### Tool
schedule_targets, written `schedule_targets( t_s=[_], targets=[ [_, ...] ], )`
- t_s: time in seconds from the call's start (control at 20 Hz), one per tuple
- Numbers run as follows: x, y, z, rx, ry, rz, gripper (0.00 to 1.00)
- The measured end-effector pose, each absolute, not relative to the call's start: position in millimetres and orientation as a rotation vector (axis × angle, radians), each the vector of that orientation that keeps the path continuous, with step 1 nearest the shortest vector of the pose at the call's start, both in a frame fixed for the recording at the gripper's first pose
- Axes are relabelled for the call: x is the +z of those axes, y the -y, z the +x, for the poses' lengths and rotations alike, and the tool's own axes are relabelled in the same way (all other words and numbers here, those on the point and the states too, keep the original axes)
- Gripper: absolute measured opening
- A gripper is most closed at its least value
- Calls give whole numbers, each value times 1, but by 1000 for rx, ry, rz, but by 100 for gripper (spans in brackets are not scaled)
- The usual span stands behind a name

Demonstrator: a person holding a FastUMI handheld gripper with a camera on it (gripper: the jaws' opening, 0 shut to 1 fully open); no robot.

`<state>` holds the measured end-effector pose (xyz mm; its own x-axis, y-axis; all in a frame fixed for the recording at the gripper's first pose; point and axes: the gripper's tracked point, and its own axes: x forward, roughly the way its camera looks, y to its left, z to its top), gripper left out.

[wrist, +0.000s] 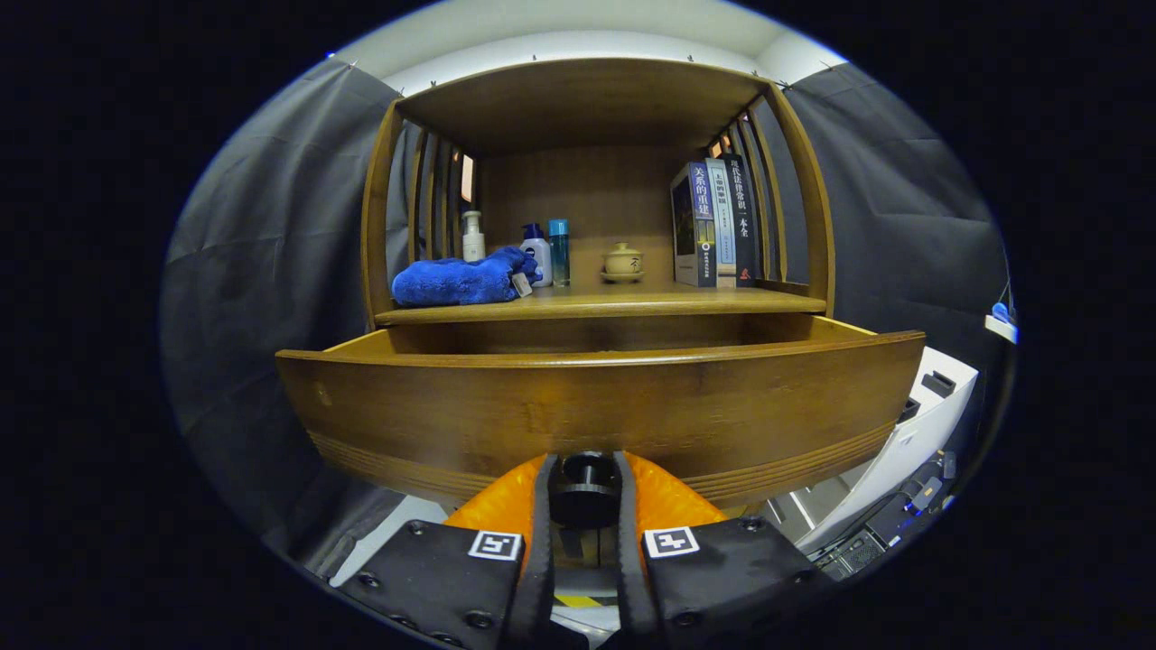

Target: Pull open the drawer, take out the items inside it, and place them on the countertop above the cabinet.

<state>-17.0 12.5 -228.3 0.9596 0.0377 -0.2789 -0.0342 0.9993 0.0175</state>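
The wooden drawer of the cabinet stands pulled out toward me, its curved front filling the space just ahead of the fingers. My gripper is shut on the drawer's dark round knob, with one finger pressed on each side. The drawer's inside is hidden behind its front panel. Above it lies the wooden countertop, with a folded blue towel at its left.
On the countertop stand a white pump bottle, a white bottle with a blue cap, a slim blue bottle, a small lidded cup and three upright books. White equipment sits low to the right.
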Motion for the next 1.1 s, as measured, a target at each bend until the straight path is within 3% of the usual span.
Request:
schedule_targets(
  t_s=[0.7,1.1],
  targets=[
    [-234,-13,-31,40,-298,-5,36],
    [-232,-18,-34,55,-295,-14,71]
  ],
)
